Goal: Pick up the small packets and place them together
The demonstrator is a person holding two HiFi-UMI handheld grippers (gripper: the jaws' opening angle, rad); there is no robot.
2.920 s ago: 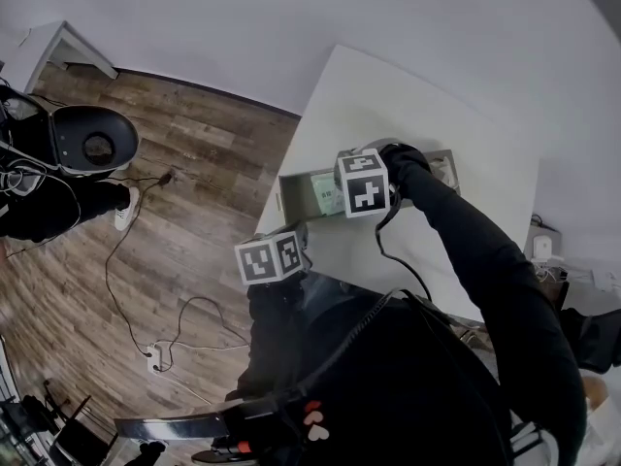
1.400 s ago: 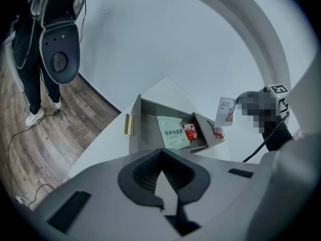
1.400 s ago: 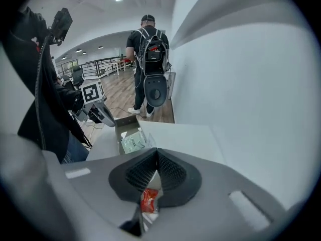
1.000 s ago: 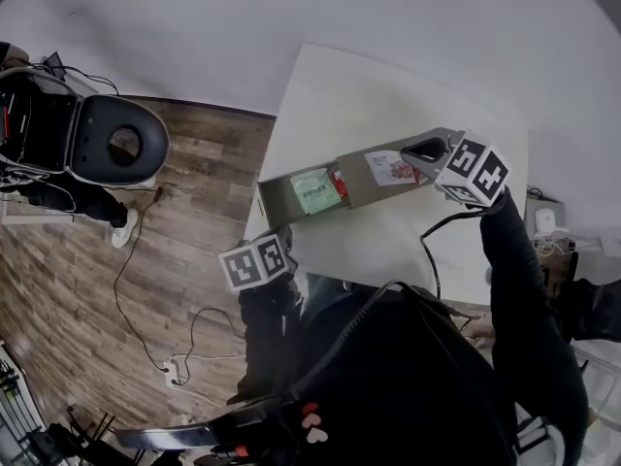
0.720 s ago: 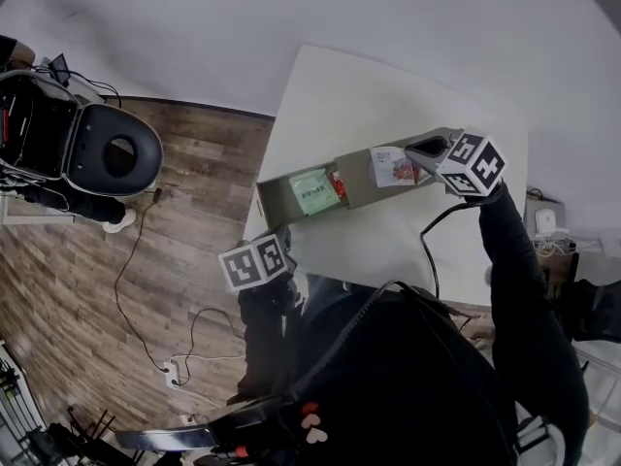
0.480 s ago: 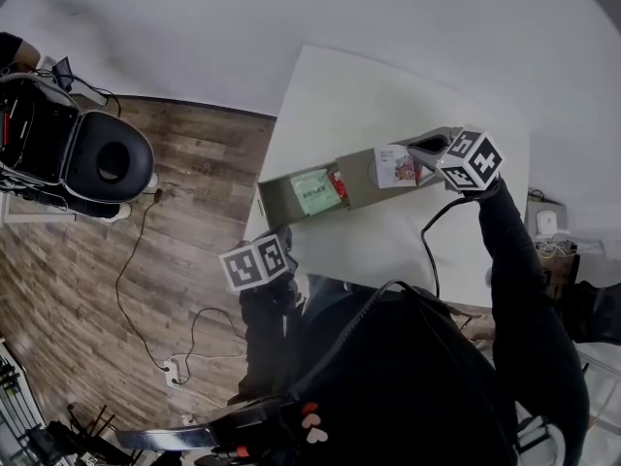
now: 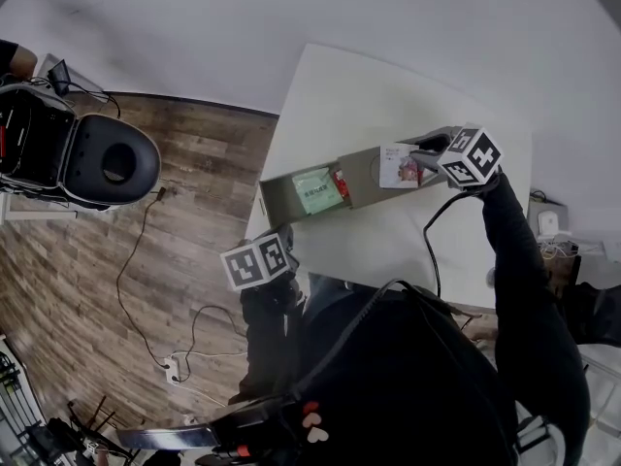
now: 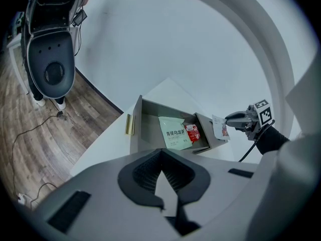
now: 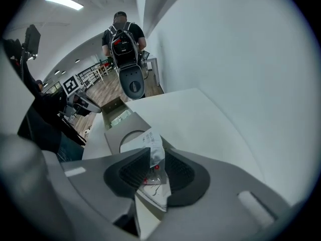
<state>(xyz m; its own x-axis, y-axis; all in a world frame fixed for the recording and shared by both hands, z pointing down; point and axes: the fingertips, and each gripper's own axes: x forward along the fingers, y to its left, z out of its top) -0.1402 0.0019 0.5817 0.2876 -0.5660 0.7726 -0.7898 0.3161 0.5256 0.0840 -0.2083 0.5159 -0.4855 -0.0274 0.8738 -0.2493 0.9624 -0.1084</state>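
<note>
Wood floor (image 7: 146,260) at left, strewn with cables (image 7: 184,338); white worktop (image 7: 388,95) at right, backed by a pale wall. At the near edge of the worktop, a person (image 7: 408,377) in dark clothing, one set of tongs in each hand. Across the middle of the worktop, a long grey tray (image 7: 361,175), lying left to right; brass-coloured handle (image 8: 129,124) on its left end, a divider partway along.

Low at the near left corner of the worktop, the left tongs (image 8: 160,152), well apart from the tray and aimed toward it; tips together, nothing between them. Over the right end of the tray, the right tongs (image 9: 159,150), marker cube (image 7: 470,156) on top; just now opened partway, pads standing off on either side of a white packet (image 7: 399,166) with red print; no squeeze on it to be seen.

Upright on edge, the white packet, at the right part of the tray past the divider, over a round recess in the grey panel; resting on the panel or just above it, cannot tell.

In the left compartment, flat on the tray floor, a pale green packet (image 7: 315,190), largest of the three; touching its right edge, a small red packet (image 7: 340,183), near the divider. Green and red side by side; white one apart from them, beyond the divider.
</note>
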